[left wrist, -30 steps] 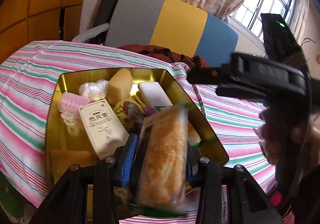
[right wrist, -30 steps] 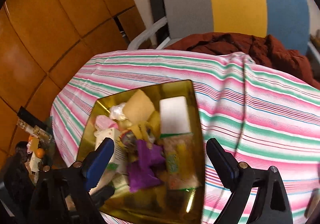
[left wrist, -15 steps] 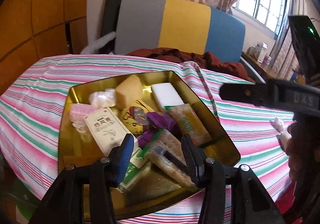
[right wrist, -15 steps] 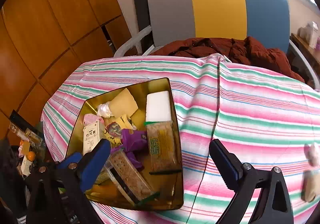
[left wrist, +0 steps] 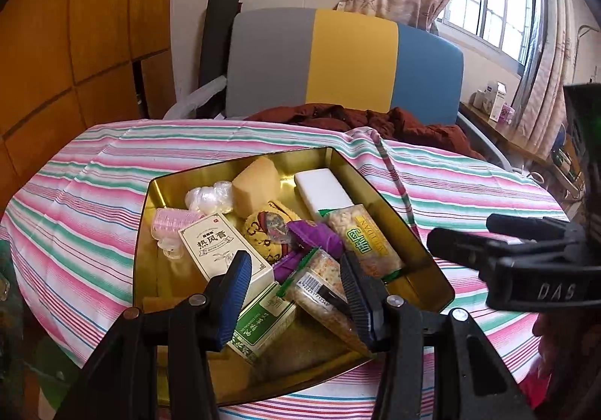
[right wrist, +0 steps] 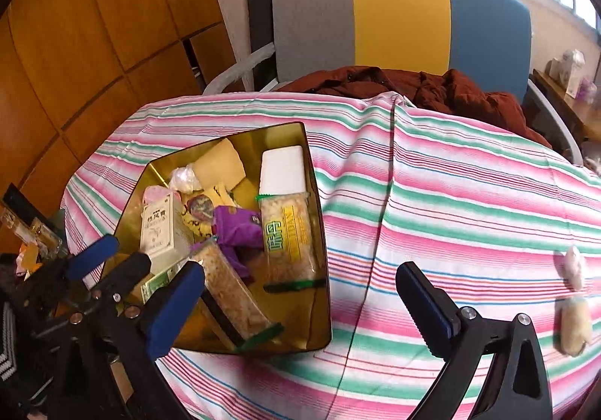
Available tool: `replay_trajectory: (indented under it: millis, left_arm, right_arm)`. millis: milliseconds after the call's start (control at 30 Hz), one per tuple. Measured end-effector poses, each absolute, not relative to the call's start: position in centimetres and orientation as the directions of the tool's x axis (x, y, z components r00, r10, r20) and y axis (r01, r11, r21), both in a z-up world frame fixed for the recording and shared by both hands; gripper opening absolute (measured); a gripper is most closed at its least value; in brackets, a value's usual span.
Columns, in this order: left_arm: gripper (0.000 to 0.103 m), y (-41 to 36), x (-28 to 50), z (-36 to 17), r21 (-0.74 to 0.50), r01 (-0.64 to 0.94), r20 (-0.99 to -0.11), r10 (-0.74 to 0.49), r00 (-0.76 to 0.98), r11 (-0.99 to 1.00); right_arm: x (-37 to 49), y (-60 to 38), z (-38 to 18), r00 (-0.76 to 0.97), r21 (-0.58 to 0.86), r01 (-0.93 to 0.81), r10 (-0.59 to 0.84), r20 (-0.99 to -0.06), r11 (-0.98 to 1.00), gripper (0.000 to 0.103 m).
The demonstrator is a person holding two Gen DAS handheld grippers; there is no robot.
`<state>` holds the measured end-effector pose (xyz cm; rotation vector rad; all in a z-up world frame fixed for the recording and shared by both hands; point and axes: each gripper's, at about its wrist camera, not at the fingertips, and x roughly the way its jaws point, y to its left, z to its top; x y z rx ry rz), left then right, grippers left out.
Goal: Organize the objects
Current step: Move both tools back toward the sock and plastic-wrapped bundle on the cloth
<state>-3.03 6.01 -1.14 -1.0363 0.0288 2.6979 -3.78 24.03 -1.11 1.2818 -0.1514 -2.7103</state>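
A gold tin [left wrist: 176, 183] [right wrist: 296, 315] sits on the striped tablecloth, packed with items. Among them are a white box with printed characters [left wrist: 221, 251], a yellow sponge [left wrist: 255, 183], a white block [left wrist: 323, 187], a purple wrapper [left wrist: 315, 236] and a yellow-labelled snack bar [left wrist: 360, 239] [right wrist: 287, 236]. A clear-wrapped snack bar with a barcode [left wrist: 323, 292] [right wrist: 233, 296] lies slanted in the tin's near end. My left gripper [left wrist: 296, 292] hovers open just above it, holding nothing. My right gripper [right wrist: 300, 307] is open wide over the tin's near right corner, empty.
Two small pale items [right wrist: 573, 266] [right wrist: 573, 326] lie on the cloth at the right. A grey, yellow and blue chair [left wrist: 338, 59] with brown clothing stands behind the table. Wooden panels line the left wall. The right gripper's black body [left wrist: 526, 262] crosses the left wrist view.
The left gripper let go of the clear-wrapped snack bar, which now lies in the tin, and its jaws opened. Both grippers drew back from the tin.
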Motion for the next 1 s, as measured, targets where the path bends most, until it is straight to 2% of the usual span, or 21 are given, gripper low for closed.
replay_trajectory:
  millis: [567,1000]
  left_arm:
    - [0.050,8.8,-1.6,0.3,-0.024,-0.348,-0.633,0.283,-0.720,-0.937]
    - [0.050,14.0,-1.5,0.8,0.007,-0.473,-0.640,0.360,-0.679,-0.881]
  right_arm:
    - [-1.2,29.2,-2.2,-0.618,0.112,-0.022,-0.074,-0.783,-0.993,0.103]
    - [0.3,42.4,-2.0,-0.571,0.115,-0.331,0.102,-0.815,-0.937,0.103]
